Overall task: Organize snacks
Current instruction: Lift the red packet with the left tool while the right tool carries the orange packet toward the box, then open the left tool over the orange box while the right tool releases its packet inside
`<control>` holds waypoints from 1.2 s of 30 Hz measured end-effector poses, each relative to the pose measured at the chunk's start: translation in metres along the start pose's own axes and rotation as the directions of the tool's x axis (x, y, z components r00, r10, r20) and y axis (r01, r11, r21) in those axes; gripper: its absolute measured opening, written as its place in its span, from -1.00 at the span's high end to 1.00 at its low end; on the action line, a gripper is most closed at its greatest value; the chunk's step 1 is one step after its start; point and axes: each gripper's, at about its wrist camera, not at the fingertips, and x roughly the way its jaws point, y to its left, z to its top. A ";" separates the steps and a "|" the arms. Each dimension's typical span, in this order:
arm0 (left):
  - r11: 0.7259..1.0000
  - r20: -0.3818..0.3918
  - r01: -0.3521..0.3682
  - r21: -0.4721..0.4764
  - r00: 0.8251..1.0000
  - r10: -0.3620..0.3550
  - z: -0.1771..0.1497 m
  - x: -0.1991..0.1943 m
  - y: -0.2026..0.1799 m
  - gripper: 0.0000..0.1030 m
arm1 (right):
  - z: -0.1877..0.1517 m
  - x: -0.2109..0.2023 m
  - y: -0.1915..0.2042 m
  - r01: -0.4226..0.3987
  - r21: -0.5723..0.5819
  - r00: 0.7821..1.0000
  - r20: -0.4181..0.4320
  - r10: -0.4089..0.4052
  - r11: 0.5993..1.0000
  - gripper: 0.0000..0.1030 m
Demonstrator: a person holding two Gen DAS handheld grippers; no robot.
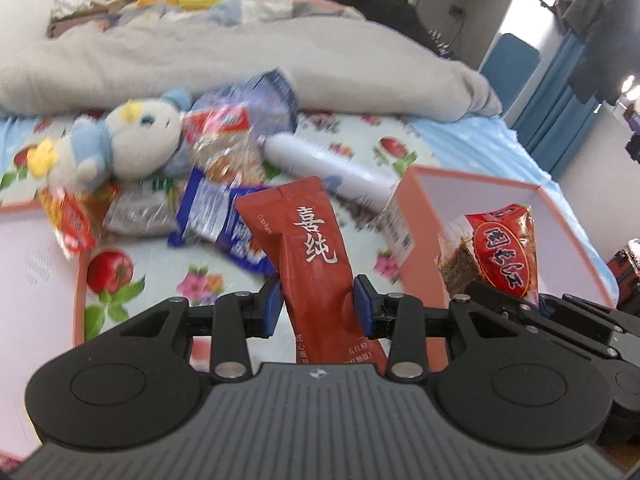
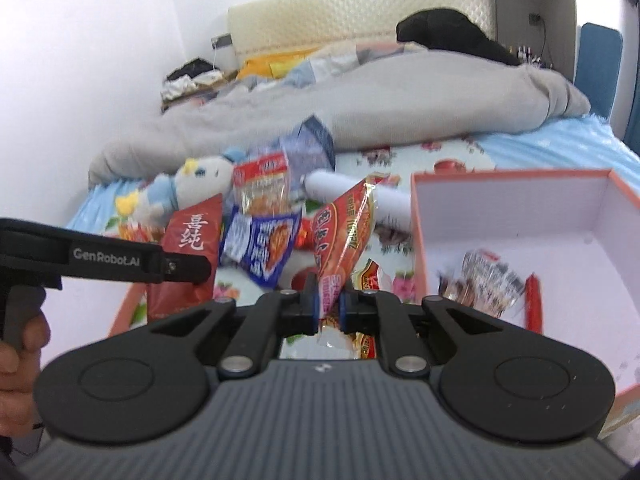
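Note:
My left gripper (image 1: 318, 304) is shut on a dark red sachet (image 1: 316, 256) with white characters, held upright above the bed. From the right wrist view, the same left gripper (image 2: 202, 268) and sachet (image 2: 192, 236) show side-on at the left. My right gripper (image 2: 329, 304) is shut on a bright red snack packet (image 2: 344, 228), which stands up from the pads. That right gripper (image 1: 536, 304) and red packet (image 1: 502, 252) hang in front of the pink box (image 2: 520, 174). The box holds a clear-and-red packet (image 2: 488, 280) and a red sausage stick (image 2: 534, 304).
A pile lies on the flowered sheet (image 1: 132, 280): a plush toy (image 1: 132, 140), a blue packet (image 1: 224, 228), an orange-red packet (image 1: 224, 136) and a white bottle (image 1: 320, 160). A pink-edged lid (image 1: 80, 276) sits at the left. A grey duvet (image 1: 200, 56) lies behind. A hand (image 2: 20, 344) grips the left handle.

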 end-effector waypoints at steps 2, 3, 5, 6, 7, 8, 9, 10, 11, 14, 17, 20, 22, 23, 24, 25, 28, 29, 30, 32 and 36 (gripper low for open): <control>1.000 0.018 0.008 0.013 1.000 -0.008 0.009 -0.006 -0.008 0.16 | 0.009 -0.006 -0.003 0.006 0.001 1.000 0.020 -0.006 1.000 0.76; 1.000 0.025 0.013 0.017 1.000 -0.014 0.014 -0.009 -0.011 0.16 | 0.014 -0.009 -0.005 0.008 0.000 1.000 0.031 -0.008 1.000 0.76; 0.999 0.041 0.023 0.028 0.999 -0.024 0.023 -0.014 -0.020 0.16 | 0.023 -0.016 -0.008 0.015 -0.006 0.999 0.050 -0.015 1.000 0.76; 0.999 0.049 0.028 0.035 0.998 -0.030 0.027 -0.016 -0.024 0.16 | 0.027 -0.019 -0.010 0.019 -0.012 0.998 0.061 -0.019 1.000 0.76; 0.999 0.056 0.032 0.042 0.998 -0.034 0.030 -0.019 -0.028 0.16 | 0.031 -0.021 -0.012 0.025 -0.015 0.997 0.071 -0.024 1.000 0.76; 0.998 0.062 0.036 0.048 0.997 -0.039 0.034 -0.021 -0.033 0.16 | 0.035 -0.023 -0.014 0.031 -0.018 0.996 0.080 -0.030 0.999 0.76; 0.998 0.068 0.041 0.052 0.997 -0.045 0.039 -0.022 -0.037 0.16 | 0.039 -0.026 -0.017 0.036 -0.018 0.995 0.090 -0.035 0.999 0.76; 0.997 0.076 0.050 0.056 0.996 -0.054 0.043 -0.024 -0.041 0.16 | 0.043 -0.028 -0.019 0.042 -0.017 0.994 0.098 -0.040 0.999 0.76; 0.997 0.082 0.055 0.061 0.995 -0.060 0.047 -0.026 -0.046 0.16 | 0.047 -0.031 -0.023 0.047 -0.016 0.993 0.109 -0.045 0.999 0.76; 0.994 0.102 0.074 0.079 0.991 -0.082 0.057 -0.029 -0.061 0.16 | 0.058 -0.039 -0.033 0.068 -0.011 0.988 0.136 -0.066 0.998 0.76; 0.990 0.120 0.096 0.102 0.987 -0.108 0.065 -0.029 -0.079 0.16 | 0.066 -0.046 -0.046 0.099 -0.001 0.982 0.160 -0.098 0.995 0.76; 0.986 0.119 0.122 0.114 0.984 -0.135 0.070 -0.021 -0.096 0.16 | 0.069 -0.049 -0.061 0.132 0.013 0.977 0.165 -0.133 0.991 0.76; 0.983 0.106 0.140 0.123 0.982 -0.153 0.071 -0.014 -0.108 0.16 | 0.069 -0.050 -0.073 0.161 0.025 0.974 0.159 -0.163 0.987 0.76; 0.981 0.099 0.147 0.129 0.982 -0.160 0.071 -0.009 -0.114 0.16 | 0.067 -0.050 -0.080 0.176 0.034 0.972 0.154 -0.180 0.984 0.76; 0.979 0.093 0.153 0.137 0.982 -0.166 0.070 -0.005 -0.120 0.16 | 0.066 -0.048 -0.085 0.191 0.040 0.970 0.148 -0.195 0.981 0.76; 0.977 0.084 0.159 0.145 0.982 -0.172 0.069 0.000 -0.126 0.16 | 0.064 -0.047 -0.091 0.204 0.048 0.968 0.141 -0.209 0.978 0.76; 0.971 0.061 0.170 0.167 0.981 -0.183 0.066 0.017 -0.141 0.16 | 0.058 -0.046 -0.108 0.241 0.067 0.961 0.125 -0.248 0.968 0.76; 0.970 0.051 0.176 0.171 0.981 -0.187 0.064 0.022 -0.146 0.16 | 0.057 -0.045 -0.113 0.256 0.071 0.958 0.118 -0.263 0.964 0.76; 0.968 0.038 0.183 0.173 0.981 -0.192 0.063 0.028 -0.152 0.16 | 0.055 -0.044 -0.118 0.267 0.077 0.956 0.107 -0.274 0.961 0.76; 0.965 0.015 0.191 0.181 0.980 -0.197 0.061 0.039 -0.160 0.16 | 0.051 -0.040 -0.128 0.277 0.091 0.955 0.081 -0.284 0.957 0.76; 0.959 -0.032 0.202 0.197 0.979 -0.200 0.057 0.064 -0.174 0.16 | 0.038 -0.026 -0.147 0.302 0.127 0.952 0.009 -0.306 0.945 0.76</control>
